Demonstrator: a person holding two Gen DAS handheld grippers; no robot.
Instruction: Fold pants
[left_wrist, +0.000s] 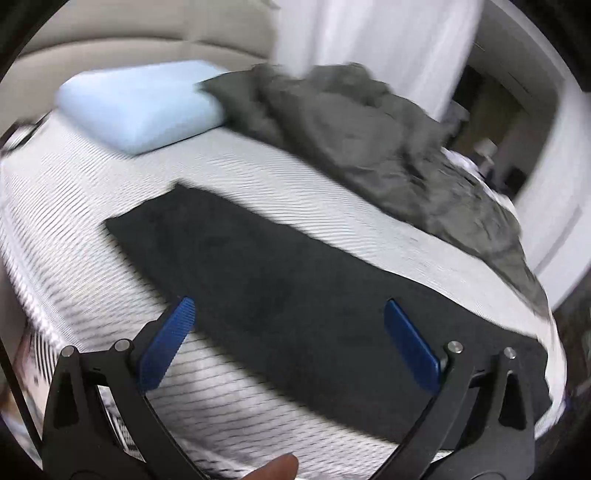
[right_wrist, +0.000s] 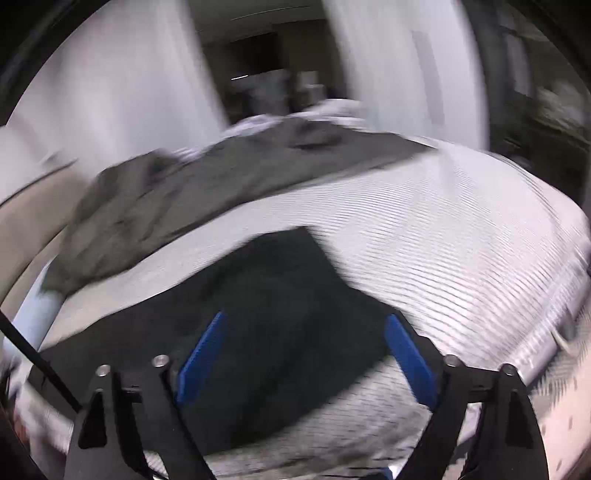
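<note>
nearby, a grey blanket and pillow flank the pants.

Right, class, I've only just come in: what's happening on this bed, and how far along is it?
A person is folding dark pants on a striped mattress, with a gripper in each hand. The pants lie flat in a long strip. Both the left gripper and the right gripper hover open above them, holding nothing. A crumpled grey blanket and a light blue pillow sit farther back.

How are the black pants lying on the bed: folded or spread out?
Folded: the black pants lie flat on the mattress as one long narrow strip with straight edges, no separate legs showing.
</note>
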